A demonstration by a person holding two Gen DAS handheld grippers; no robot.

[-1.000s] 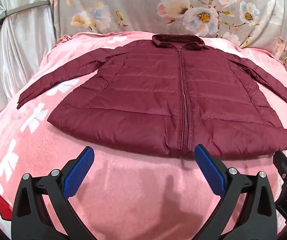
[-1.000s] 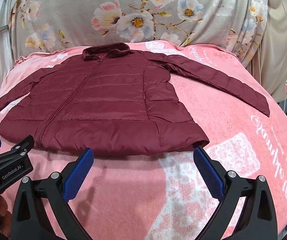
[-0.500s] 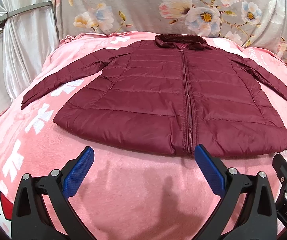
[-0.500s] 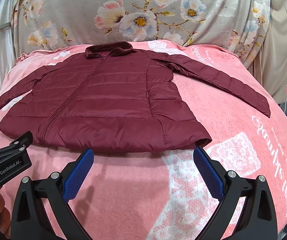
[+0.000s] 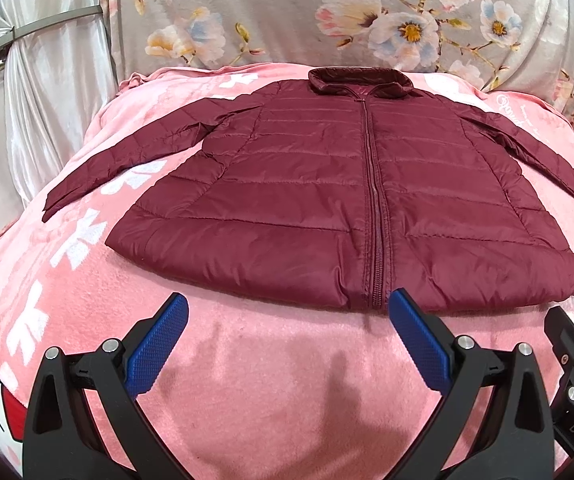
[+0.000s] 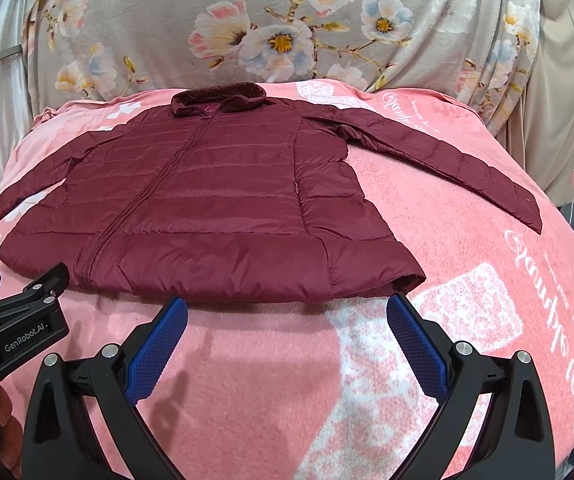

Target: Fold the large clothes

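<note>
We are holding the left gripper (image 5: pixel 287 312) and right gripper (image 6: pixel 287 314) spread wide, gripping nothing. The jacket (image 5: pixel 347 208) is lying flat, zipped, at 12 o'clock on the blanket (image 5: pixel 287 380), sleeves out.

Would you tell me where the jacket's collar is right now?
In both wrist views the collar lies at the jacket's far end, against the floral fabric.
</note>
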